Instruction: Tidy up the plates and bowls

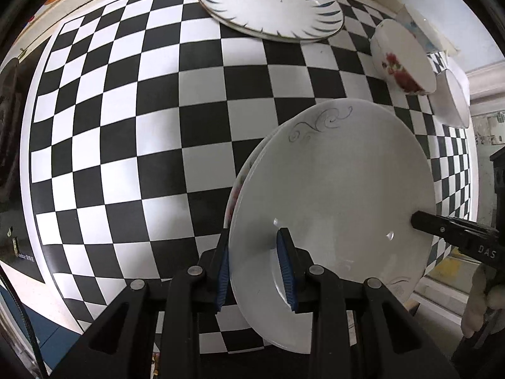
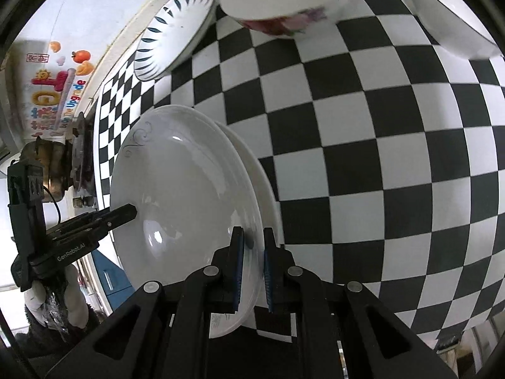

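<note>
A white plate with a grey swirl [image 1: 341,195] is held over the checkered table, with a second plate [image 1: 235,195] close under it. My left gripper [image 1: 255,271] is shut on the swirl plate's near rim. My right gripper [image 2: 252,271] is shut on the rim of the same plate [image 2: 183,195] from the opposite side; a second plate [image 2: 265,189] sits just beneath. The right gripper shows in the left wrist view [image 1: 419,221], the left gripper in the right wrist view [image 2: 132,211]. A plate with blue leaf marks [image 1: 271,3] lies at the table's far side.
A floral bowl [image 1: 401,60] and a plain white bowl [image 1: 454,101] stand at the right of the checkered table [image 1: 126,126]. In the right wrist view the floral bowl [image 2: 284,9], the leaf plate [image 2: 173,31] and a white bowl [image 2: 448,12] sit far ahead.
</note>
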Demonstrator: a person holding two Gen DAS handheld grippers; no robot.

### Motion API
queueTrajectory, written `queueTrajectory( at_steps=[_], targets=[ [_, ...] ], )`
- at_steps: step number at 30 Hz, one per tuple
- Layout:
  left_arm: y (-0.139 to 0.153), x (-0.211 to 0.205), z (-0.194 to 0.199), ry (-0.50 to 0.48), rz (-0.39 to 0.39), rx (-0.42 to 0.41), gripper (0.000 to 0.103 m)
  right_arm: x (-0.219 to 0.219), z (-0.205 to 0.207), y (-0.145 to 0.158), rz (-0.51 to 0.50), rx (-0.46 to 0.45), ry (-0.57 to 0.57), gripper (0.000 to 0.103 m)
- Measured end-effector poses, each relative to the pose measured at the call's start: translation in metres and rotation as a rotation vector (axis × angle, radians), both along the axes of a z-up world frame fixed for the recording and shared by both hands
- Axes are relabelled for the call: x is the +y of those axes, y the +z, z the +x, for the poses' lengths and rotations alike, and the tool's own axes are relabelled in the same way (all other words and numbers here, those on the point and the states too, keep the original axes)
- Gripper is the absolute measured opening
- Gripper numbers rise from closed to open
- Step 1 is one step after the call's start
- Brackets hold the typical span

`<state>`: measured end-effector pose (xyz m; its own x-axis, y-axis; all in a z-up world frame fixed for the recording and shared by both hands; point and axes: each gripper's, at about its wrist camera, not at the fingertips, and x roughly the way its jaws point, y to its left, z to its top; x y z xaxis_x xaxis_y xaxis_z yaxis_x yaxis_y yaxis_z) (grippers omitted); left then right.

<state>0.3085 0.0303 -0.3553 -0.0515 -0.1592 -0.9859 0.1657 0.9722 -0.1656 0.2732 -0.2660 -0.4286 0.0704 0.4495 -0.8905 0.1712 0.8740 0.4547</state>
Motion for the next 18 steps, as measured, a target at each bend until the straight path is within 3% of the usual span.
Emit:
queueTrajectory(
  at_steps=[12, 18],
  targets=[
    [-0.009, -0.011, -0.001, 0.008, 0.050, 0.007, 0.026, 0.011, 0.005, -0.001, -0.029, 0.012, 0.045, 0.013],
    [-0.024, -0.016, -0.006, 0.025, 0.062, 0.049, 0.026, 0.017, 0.006, -0.003, -0.045, 0.030, 0.060, 0.013]
  ],
)
